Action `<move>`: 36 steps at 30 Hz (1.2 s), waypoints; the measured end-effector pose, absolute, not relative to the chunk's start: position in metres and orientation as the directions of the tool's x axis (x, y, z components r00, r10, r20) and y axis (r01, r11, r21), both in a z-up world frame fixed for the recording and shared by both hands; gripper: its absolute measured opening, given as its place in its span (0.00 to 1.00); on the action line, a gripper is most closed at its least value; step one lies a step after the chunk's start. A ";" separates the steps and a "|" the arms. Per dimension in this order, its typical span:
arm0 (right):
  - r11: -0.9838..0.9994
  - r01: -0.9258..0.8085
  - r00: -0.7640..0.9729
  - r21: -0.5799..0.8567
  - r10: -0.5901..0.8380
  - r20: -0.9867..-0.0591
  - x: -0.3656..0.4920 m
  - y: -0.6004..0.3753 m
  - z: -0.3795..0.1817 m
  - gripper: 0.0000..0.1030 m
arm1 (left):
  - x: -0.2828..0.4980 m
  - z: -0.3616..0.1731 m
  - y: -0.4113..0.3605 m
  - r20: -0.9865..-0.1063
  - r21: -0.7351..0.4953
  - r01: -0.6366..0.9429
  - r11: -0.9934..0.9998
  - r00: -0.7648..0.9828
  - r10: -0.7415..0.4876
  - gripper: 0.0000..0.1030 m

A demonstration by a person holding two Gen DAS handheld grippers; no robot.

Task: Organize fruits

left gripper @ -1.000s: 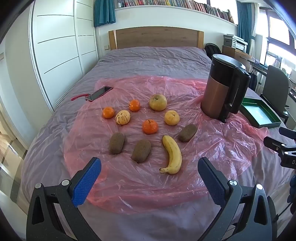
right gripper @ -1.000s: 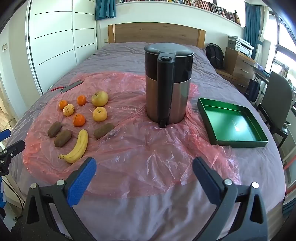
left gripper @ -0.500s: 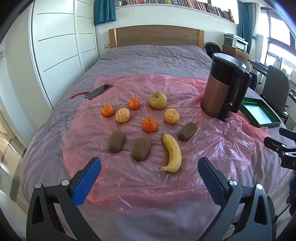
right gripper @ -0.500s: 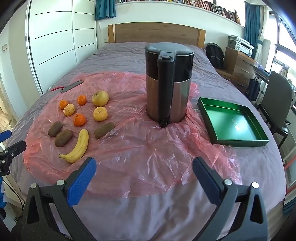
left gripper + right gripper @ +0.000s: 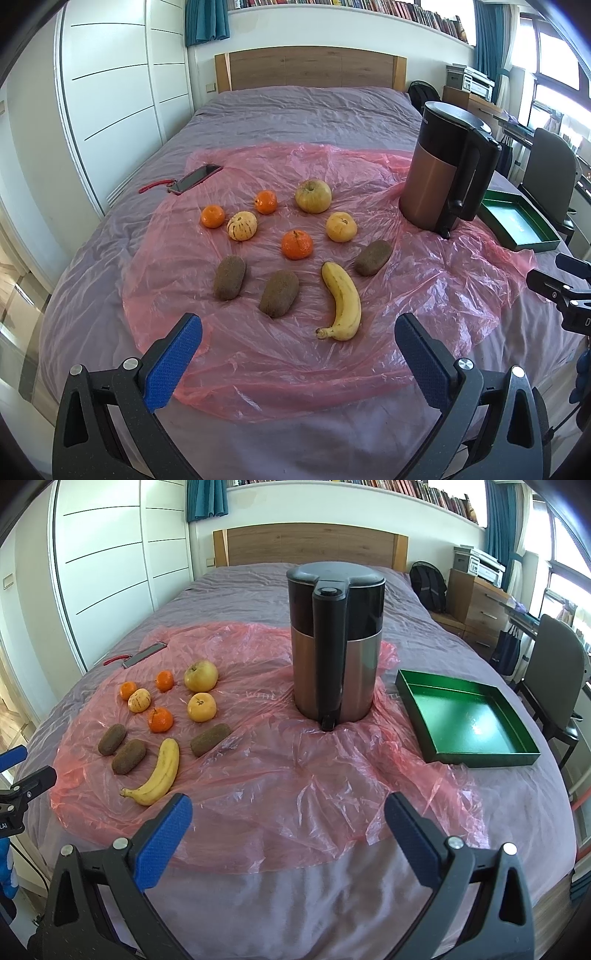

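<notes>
left gripper (image 5: 297, 349) spread before banana (image 5: 341, 301), right gripper (image 5: 288, 829) spread, green tray (image 5: 480, 758) at sheet's edge

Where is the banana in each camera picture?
Left wrist: the banana lies low in the middle, ahead of the open left gripper.
Right wrist: the banana lies lower left.
Shared landmark: the kettle, to the banana's right in both.

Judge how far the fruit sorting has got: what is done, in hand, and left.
Done: nothing visible; the green tray holds no fruit. In hand: nothing; left tongs and right tongs are open above the sheet. Left: every fruit, from banana to apple, lies loose on the pink sheet.
</notes>
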State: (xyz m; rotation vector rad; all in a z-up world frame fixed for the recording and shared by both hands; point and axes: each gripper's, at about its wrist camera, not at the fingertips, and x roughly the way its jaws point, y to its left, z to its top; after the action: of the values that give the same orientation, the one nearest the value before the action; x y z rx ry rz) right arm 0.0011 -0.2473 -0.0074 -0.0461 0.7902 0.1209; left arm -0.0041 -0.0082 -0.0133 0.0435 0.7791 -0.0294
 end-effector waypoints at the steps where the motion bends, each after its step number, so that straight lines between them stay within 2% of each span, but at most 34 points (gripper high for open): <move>1: 0.992 -0.126 0.696 0.006 0.093 -0.712 0.001 -0.247 -0.007 1.00 | -0.003 -0.013 -0.007 -0.704 0.026 0.042 0.999 0.710 -0.012 0.99; 36: 0.992 -0.125 0.684 0.033 0.110 -0.721 0.002 -0.248 -0.005 1.00 | 0.002 -0.013 -0.005 -0.724 0.013 0.062 0.998 0.689 -0.033 0.99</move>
State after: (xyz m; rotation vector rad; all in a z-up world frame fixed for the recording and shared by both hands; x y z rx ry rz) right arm 0.0022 -0.2479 -0.0048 -0.0194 0.8062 0.1320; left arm 0.0016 -0.0052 -0.0132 0.0375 0.8091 -0.0528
